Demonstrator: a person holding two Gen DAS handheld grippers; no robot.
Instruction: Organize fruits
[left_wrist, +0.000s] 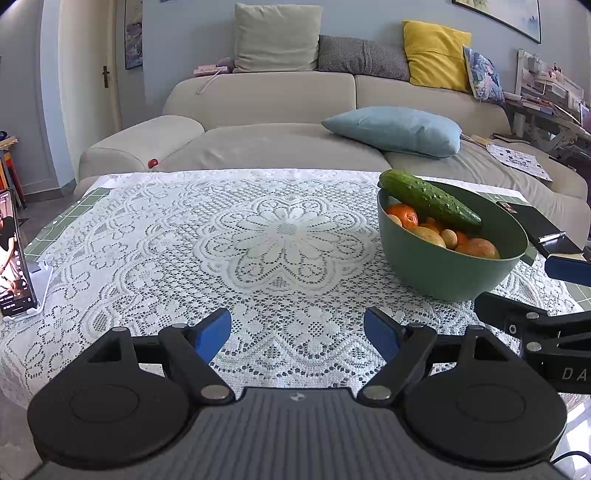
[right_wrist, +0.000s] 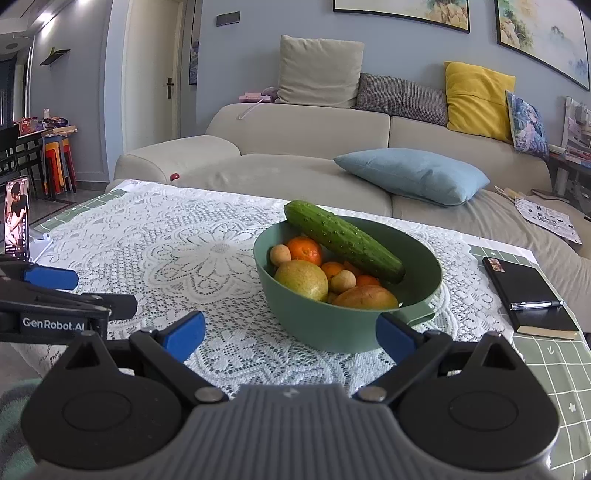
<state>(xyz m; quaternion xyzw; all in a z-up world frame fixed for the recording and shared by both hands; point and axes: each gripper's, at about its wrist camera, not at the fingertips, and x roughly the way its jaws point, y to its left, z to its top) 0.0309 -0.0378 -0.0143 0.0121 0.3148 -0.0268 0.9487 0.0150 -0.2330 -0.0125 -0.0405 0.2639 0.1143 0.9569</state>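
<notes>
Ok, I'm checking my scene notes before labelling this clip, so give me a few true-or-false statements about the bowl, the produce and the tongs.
1. The long green cucumber lies across the round green bowl, one end over the rim. True.
2. The right tongs grip an orange. False: they are open and empty.
3. A silver pen lies on the black notebook. True.
4. The left tongs are shut. False: open, empty.
5. The bowl is empty. False: it holds fruit.
</notes>
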